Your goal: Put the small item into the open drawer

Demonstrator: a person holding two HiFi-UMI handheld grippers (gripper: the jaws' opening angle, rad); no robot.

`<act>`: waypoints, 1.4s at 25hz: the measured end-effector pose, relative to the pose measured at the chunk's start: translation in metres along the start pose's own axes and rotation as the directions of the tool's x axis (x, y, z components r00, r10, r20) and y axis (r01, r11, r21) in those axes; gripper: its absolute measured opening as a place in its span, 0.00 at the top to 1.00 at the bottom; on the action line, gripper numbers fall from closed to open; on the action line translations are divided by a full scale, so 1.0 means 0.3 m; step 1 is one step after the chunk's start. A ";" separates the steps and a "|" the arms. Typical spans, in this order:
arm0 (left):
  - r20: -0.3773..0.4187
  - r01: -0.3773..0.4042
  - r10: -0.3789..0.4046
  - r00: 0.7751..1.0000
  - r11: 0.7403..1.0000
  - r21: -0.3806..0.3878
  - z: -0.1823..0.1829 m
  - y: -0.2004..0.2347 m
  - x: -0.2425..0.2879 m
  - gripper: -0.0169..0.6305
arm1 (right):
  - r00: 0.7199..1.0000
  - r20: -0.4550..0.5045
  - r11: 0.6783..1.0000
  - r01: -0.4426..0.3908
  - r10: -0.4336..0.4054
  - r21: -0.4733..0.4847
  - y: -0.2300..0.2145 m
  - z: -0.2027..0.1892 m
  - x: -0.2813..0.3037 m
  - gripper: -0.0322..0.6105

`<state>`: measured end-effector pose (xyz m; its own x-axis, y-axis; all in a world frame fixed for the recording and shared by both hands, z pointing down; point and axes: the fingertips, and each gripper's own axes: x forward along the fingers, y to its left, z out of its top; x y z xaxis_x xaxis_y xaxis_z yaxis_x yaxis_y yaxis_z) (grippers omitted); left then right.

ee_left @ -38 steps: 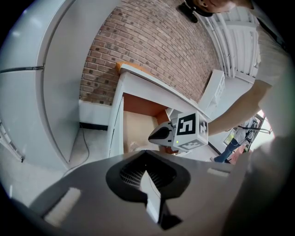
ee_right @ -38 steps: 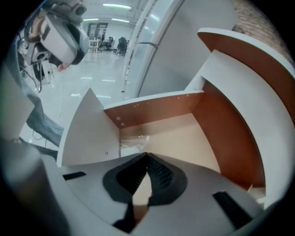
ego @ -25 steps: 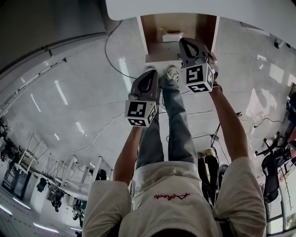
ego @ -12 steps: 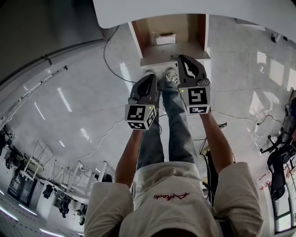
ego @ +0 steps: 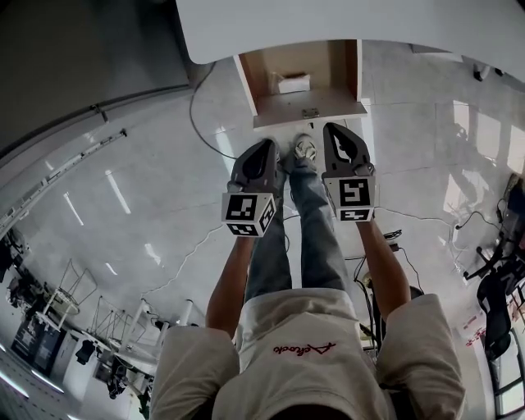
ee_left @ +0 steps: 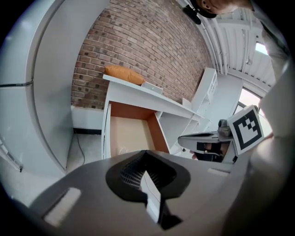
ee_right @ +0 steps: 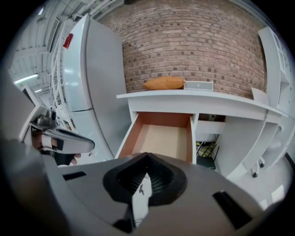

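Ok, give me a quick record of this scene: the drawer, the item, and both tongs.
drawer: open, under the white desk
small item: white, lying inside the drawer
left tongs: shut, nothing held, short of the drawer front
right tongs: shut, nothing held, short of the drawer front

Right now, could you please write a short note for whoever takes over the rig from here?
Left gripper: jaws together, holding nothing, above the floor in front of the open drawer.
Right gripper: jaws together, holding nothing, level with the left one and also short of the drawer.
Small white item: lying on the drawer's floor, clear of both grippers.
Done: the item is in the drawer.
Left: nothing of the placing. The drawer stands open, so shut it only if asked.
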<state>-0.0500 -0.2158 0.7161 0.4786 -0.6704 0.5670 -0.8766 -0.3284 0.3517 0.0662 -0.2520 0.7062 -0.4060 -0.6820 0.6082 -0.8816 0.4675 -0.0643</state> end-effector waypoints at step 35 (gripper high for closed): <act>0.265 -0.020 -0.020 0.964 0.989 0.149 0.677 -0.214 -0.412 0.96 | 0.962 0.252 0.994 0.104 -0.104 0.013 0.011 0.624 -0.530 0.93</act>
<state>-0.0628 -0.2470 0.4722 0.4657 -0.8163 0.3418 -0.8838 -0.4099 0.2255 0.0830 -0.2472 0.4612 -0.3596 -0.8465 0.3925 -0.9221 0.3867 -0.0110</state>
